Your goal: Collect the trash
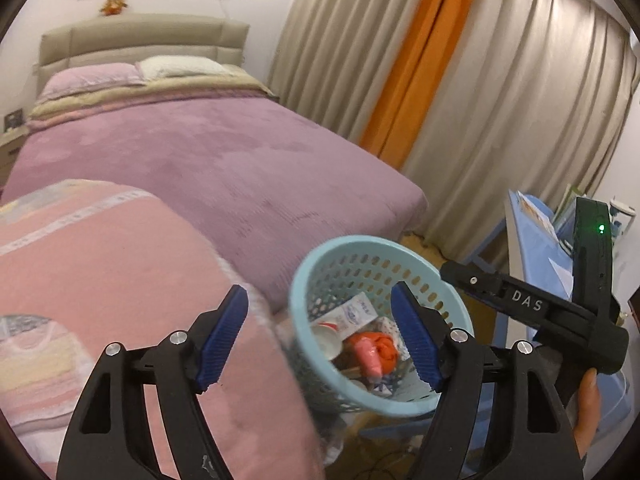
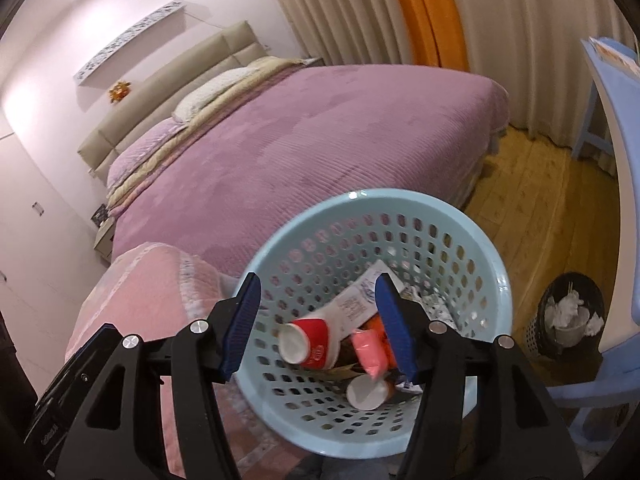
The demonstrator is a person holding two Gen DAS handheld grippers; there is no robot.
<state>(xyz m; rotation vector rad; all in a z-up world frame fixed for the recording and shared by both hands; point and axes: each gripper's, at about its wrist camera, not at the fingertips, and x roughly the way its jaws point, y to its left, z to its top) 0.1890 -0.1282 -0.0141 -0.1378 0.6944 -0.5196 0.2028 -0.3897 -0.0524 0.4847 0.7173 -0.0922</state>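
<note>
A light blue perforated basket (image 2: 472, 240) stands at the foot of the bed, tilted toward me; it also shows in the left wrist view (image 1: 320, 264). Inside lie a red paper cup (image 2: 308, 342), a white tube (image 2: 356, 304), a pink wrapper (image 2: 368, 350), a second white cup (image 2: 366, 394) and crumpled paper. My right gripper (image 2: 320, 326) is open and empty just above the basket mouth. My left gripper (image 1: 320, 336) is open and empty, left of the basket, over a pink folded blanket (image 1: 120, 280). The right gripper's black body (image 1: 560, 304) shows in the left wrist view.
A bed with a purple cover (image 2: 320, 140) fills the middle. Beige and orange curtains (image 1: 440, 80) hang behind. A blue plastic chair (image 2: 616, 160) stands at right. A black mesh bin (image 2: 568, 316) with white crumpled paper sits on the wooden floor (image 2: 540, 200).
</note>
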